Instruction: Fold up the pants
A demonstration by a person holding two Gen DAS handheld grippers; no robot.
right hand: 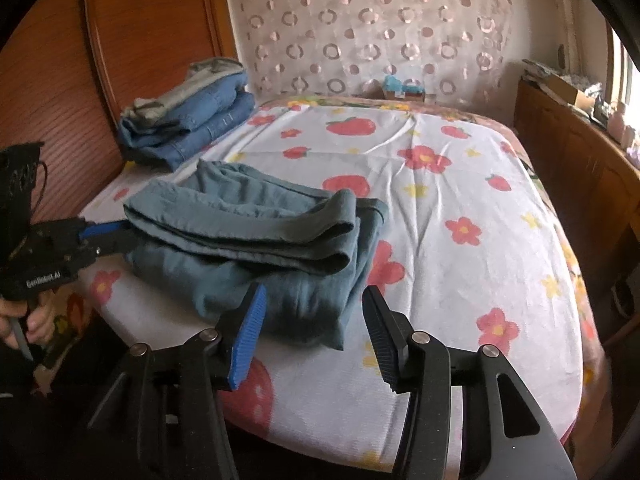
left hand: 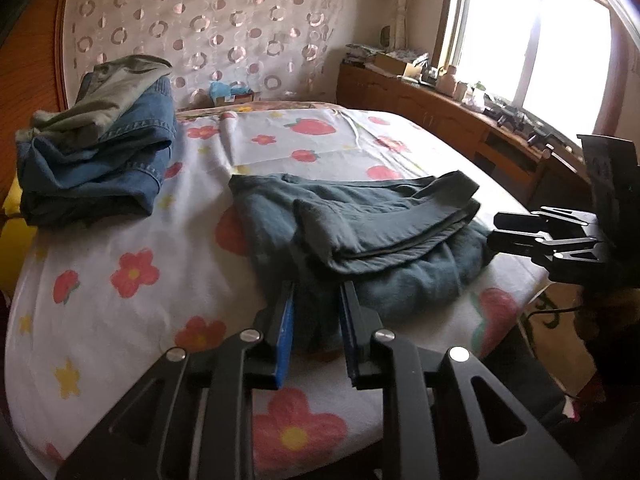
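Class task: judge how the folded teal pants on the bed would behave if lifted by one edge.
The teal pants look soft and creased, so they would probably droop. The loosely stacked layers would likely unfold. Pushed, they would probably bunch up on the floral sheet rather than slide.

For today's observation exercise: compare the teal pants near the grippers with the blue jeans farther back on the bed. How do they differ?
The teal pants are plain, soft, dull blue-green cloth; the blue jeans are brighter denim with visible seams. The teal pants lie alone near the bed's front edge, whereas the blue jeans sit at the far left corner with a grey-green garment on top. Both are folded and rest on the flowered sheet.
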